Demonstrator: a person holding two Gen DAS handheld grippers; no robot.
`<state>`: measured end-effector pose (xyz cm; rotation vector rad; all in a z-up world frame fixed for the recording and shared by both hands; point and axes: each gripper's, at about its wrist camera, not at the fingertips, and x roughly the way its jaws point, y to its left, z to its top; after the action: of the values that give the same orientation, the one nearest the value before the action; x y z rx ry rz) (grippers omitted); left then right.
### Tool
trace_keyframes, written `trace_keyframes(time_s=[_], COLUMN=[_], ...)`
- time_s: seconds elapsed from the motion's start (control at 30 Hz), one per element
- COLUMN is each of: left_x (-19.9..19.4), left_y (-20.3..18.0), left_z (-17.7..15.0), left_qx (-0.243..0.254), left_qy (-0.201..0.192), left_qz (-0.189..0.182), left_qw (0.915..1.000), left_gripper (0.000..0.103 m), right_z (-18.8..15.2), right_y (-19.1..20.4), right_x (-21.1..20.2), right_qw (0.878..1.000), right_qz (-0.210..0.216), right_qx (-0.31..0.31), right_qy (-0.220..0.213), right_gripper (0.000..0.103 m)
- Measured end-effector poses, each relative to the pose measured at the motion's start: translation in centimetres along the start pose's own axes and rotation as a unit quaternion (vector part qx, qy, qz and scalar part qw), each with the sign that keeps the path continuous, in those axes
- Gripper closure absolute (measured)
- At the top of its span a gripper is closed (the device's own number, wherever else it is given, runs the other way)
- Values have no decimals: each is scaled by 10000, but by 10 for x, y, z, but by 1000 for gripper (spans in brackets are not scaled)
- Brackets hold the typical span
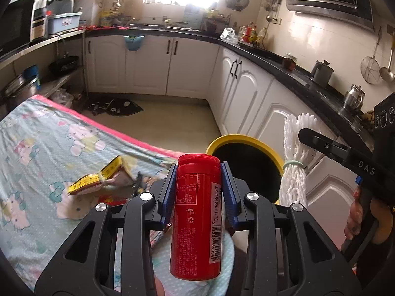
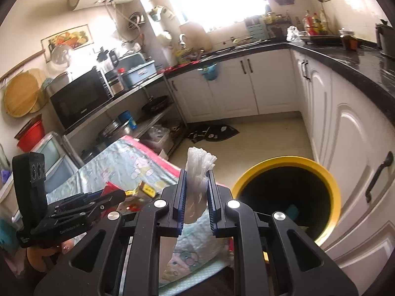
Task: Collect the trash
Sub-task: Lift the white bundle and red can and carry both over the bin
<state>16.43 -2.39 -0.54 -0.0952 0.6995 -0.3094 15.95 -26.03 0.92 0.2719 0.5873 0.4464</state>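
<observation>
Left tongs of mine are clamped on a red plastic bottle, the blue pads pressing its sides just below the red cap, with the bottle's barcode label turned toward the camera. From the left wrist view I see the bottle held above the near edge of the desk, which is covered by a light blue cartoon-print cloth with a pink border. To the left of the bottle, a crumpled yellow wrapper lies on that cloth, with some red packaging just near it. Beyond the bottle, to its right, stands the yellow-rimmed trash bin on the floor, against the white cabinets; its inside is dark.

Further right, my right tongs grip a white foam net sleeve, which sticks up between the narrow-set pads; in the left wrist view the same sleeve hangs beside the bin with a pale green band around it. From the right wrist view the bin sits to the right of the sleeve, with something teal visible deep inside.
</observation>
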Motion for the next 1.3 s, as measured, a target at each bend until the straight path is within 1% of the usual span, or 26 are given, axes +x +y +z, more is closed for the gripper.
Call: trace_keyframes(time_s=[0.5, 0.87, 1.3], left_x=[25, 38, 56], left_y=[-31, -57, -73], left_z=[15, 19, 26], left_qx=[165, 233, 166], left_qy=[12, 17, 13], left_qz=[-311, -489, -718], left_qw=[9994, 9985, 9973], left_gripper=[75, 75, 75], right_z=[4, 1, 10], right_y=[-35, -50, -68], right_x=[-15, -21, -25], right_qw=[9972, 9947, 9909], right_qz=[-678, -919, -1172], right_qx=[130, 226, 343], right_qy=[-300, -411, -569], right_gripper=[88, 88, 88])
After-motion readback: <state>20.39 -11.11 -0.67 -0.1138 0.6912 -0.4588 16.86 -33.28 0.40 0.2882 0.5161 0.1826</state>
